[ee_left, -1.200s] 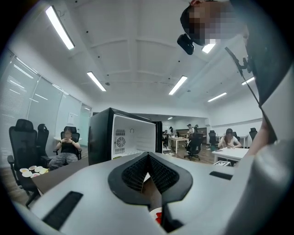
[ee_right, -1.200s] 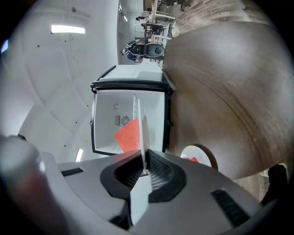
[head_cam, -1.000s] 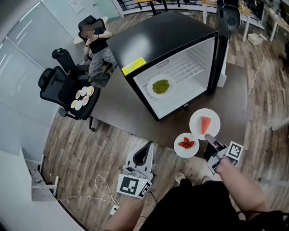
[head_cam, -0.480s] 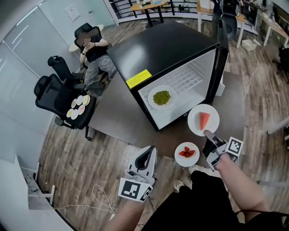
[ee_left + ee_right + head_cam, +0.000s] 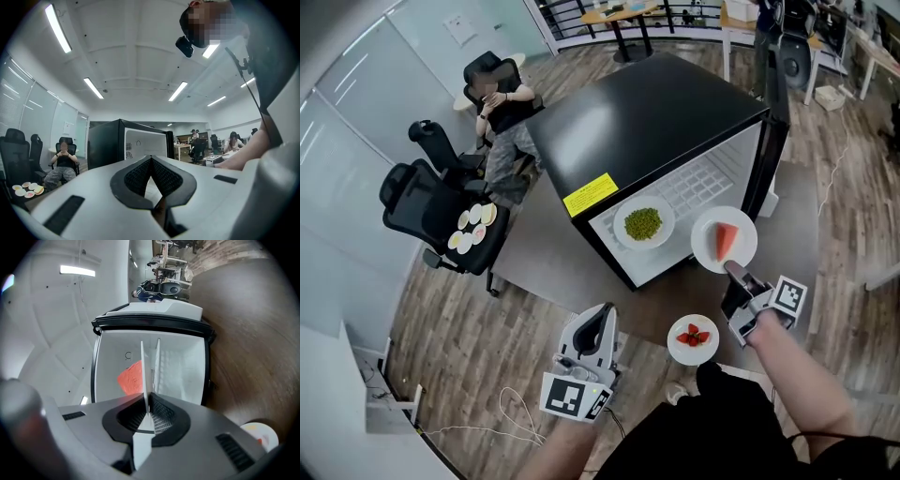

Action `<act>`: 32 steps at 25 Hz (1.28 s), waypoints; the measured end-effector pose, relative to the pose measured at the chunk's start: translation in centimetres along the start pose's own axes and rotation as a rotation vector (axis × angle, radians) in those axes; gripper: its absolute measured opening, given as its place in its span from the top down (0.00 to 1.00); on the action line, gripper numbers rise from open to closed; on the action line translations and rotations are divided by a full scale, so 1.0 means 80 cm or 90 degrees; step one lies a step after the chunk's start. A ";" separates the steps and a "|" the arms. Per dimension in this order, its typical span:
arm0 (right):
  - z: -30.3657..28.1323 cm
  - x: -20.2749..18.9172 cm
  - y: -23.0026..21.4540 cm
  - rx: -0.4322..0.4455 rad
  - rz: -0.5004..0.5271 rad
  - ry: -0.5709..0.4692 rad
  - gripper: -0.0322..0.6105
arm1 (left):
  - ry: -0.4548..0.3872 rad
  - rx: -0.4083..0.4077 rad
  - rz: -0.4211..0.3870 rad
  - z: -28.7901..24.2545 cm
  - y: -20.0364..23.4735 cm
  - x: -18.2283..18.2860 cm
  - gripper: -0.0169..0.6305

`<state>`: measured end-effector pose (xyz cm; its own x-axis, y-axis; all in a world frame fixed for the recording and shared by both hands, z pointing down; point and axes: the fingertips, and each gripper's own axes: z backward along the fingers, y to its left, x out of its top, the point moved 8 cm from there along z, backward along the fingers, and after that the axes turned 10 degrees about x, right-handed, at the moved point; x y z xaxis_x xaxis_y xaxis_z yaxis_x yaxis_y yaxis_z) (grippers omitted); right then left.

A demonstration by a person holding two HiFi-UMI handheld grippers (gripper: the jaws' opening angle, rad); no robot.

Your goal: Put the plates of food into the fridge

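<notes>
Grips the white round plate point(image 5: 724, 239) bearing a red melon wedge by its near rim, right hand-held gripper point(image 5: 733, 272) clamped tight, at the mouth of the open black fridge point(image 5: 656, 103); likely needs only straight travel farther in.

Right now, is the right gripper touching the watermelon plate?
Touching. In the right gripper view, the right gripper is shut on the plate, whose rim shows edge-on between its jaws.

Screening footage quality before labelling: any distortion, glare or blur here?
Head view: heavy fisheye bend, even light, soft sheen on the black mini fridge. Left gripper view: glaring ceiling strip lights, dark vignetted corners. Right gripper view: scene rolled sideways, red food slice sharp.
</notes>
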<state>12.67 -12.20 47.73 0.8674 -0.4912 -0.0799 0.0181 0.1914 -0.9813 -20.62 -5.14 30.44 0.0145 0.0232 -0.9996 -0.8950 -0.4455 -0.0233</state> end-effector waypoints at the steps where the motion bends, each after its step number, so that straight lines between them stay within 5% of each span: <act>1: -0.007 0.004 0.000 0.001 -0.002 -0.001 0.92 | 0.001 0.003 0.000 -0.004 0.002 0.001 0.97; 32: -0.119 0.063 -0.041 -0.043 -0.048 -0.003 0.92 | 0.056 0.062 -0.007 -0.057 0.039 -0.018 0.97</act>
<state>12.29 -23.39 48.91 0.8674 -0.4976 -0.0040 0.0507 0.0964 -0.9941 -21.41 -10.64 31.73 0.0590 -0.0530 -0.9968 -0.9334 -0.3571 -0.0363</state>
